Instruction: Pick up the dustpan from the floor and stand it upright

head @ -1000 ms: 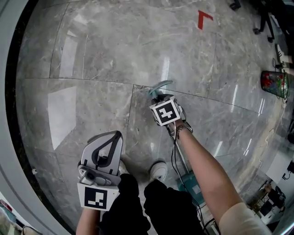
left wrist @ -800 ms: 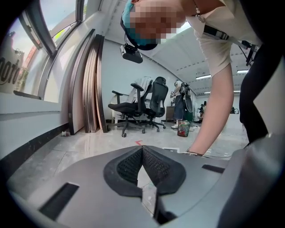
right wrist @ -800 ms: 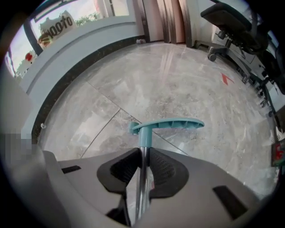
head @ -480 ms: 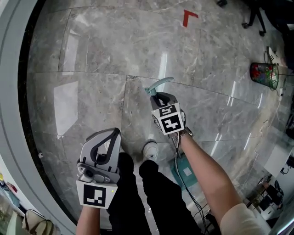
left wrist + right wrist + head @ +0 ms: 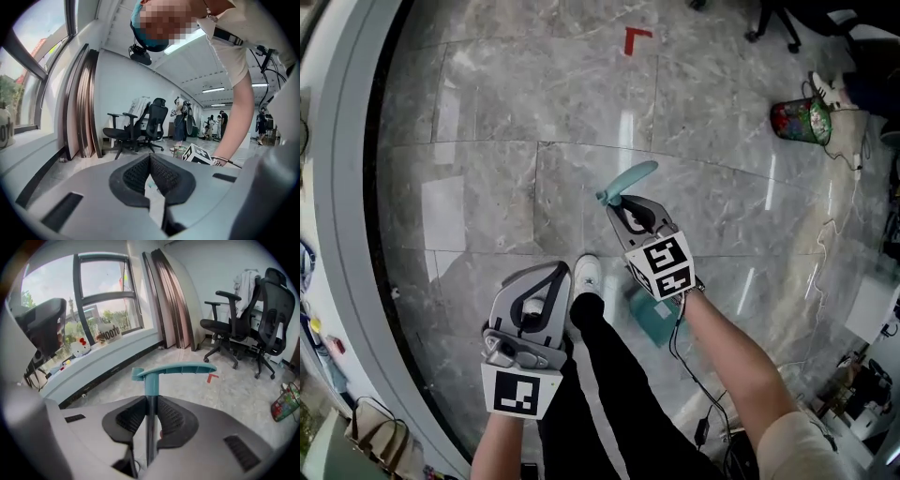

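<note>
The dustpan has a teal handle on a thin grey pole and a teal pan low by the floor, mostly hidden under my right arm. My right gripper is shut on the pole just below the handle. In the right gripper view the pole runs up between the pads to the handle, which lies crosswise above the right gripper. My left gripper hangs beside the person's leg, shut with nothing in it; its pads meet in the left gripper view.
A grey marble floor carries a red tape mark. A red and green waste basket stands at the far right. Office chairs are behind. A curved window sill bounds the left. The person's shoe is near the pan; cables trail back.
My right gripper has risen with the pole, and the pan now sits closer beneath it. The person's feet have shifted. The left gripper stays shut and empty.
</note>
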Tool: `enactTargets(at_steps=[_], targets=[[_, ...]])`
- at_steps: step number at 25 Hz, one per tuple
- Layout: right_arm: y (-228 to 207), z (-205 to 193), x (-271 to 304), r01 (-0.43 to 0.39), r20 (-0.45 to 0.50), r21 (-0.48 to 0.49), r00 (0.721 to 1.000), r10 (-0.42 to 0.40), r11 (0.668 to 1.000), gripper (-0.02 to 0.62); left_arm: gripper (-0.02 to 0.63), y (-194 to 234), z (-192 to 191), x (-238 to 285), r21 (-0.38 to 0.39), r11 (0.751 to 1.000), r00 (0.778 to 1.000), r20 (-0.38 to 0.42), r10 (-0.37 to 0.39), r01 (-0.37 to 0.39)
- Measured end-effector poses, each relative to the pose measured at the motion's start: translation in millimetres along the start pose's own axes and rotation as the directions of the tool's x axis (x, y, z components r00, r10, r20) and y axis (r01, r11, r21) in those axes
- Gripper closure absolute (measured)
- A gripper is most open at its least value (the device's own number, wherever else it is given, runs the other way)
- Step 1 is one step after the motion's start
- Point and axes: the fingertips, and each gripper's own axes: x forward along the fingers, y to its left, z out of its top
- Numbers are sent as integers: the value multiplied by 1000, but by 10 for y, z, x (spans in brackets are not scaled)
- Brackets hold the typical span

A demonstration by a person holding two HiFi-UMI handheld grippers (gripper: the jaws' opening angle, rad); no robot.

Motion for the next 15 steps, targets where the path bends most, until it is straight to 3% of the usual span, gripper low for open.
enactTargets(at_steps=[5, 8, 12, 15], targets=[[192, -51, -855, 33, 122, 8, 992, -34, 999, 503, 595, -714, 197, -366, -15, 1000, 1000, 23, -10, 10], [177, -22, -1404, 71, 218, -11, 974, -67, 997, 503, 595, -1156, 402, -497, 28, 999, 997, 72, -21, 19], [204, -242, -2148, 114, 292, -6, 951, -107, 993, 503, 595, -1893, 394, -752, 68, 994, 996, 35, -83, 81], [136, -450, -2720, 134, 341, 29, 930, -135, 991, 503, 595, -2428, 437, -831, 65, 995, 996, 36, -84, 81]])
